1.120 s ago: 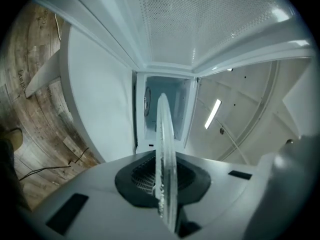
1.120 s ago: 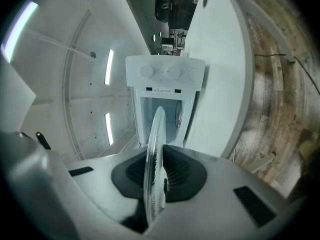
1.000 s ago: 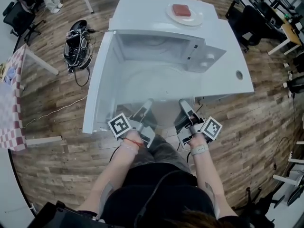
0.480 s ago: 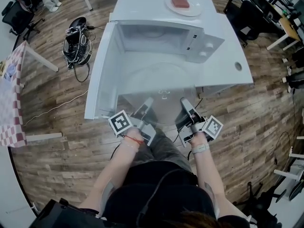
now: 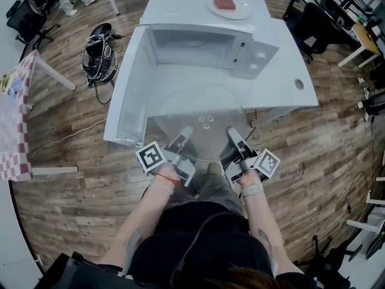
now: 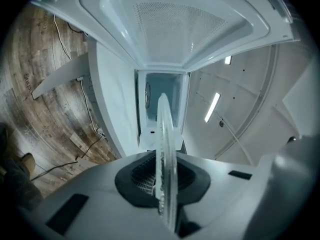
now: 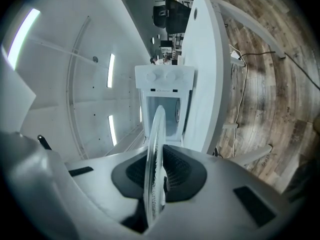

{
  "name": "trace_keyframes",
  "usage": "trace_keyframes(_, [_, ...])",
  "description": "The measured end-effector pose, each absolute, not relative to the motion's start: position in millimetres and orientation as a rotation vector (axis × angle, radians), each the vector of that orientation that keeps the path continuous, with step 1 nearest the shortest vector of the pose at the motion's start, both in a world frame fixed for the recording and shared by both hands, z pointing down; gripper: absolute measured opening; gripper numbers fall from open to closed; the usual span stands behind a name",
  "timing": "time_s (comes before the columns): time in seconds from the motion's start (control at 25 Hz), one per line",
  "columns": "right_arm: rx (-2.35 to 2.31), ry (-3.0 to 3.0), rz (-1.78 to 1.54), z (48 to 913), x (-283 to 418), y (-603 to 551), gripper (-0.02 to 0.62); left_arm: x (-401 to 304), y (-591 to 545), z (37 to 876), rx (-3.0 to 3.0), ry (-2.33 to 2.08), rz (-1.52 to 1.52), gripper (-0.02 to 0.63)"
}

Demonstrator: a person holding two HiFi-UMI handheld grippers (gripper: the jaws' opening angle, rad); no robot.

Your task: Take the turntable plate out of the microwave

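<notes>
The clear glass turntable plate hangs level in front of the open white microwave, outside its cavity. My left gripper is shut on the plate's near left rim and my right gripper is shut on its near right rim. The left gripper view has the plate edge-on, pinched between the dark pads of the left gripper, and the microwave cavity lies beyond. In the right gripper view the plate stands edge-on in the right gripper, with the microwave ahead.
The microwave door swings open to the left, close beside the glass plate. On the white table behind the microwave sits a white dish with a red block. A cable bundle and a checkered table stand at the left.
Both grippers have drawn back from the microwave with the glass plate between them; the plate has come out of the cavity, past the door's edge.
</notes>
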State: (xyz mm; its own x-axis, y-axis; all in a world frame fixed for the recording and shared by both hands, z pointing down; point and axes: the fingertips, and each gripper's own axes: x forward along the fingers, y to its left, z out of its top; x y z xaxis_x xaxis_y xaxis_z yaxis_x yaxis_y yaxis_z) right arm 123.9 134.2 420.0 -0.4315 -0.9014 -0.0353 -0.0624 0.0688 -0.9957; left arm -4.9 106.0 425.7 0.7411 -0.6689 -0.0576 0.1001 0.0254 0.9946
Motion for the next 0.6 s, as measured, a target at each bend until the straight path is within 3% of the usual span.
trace_keyframes(0.6, [-0.833, 1.757, -1.575, 410.2, 151.2, 124.0, 0.04, 18.3, 119.0, 416.6, 1.398, -0.626, -0.775, 0.032])
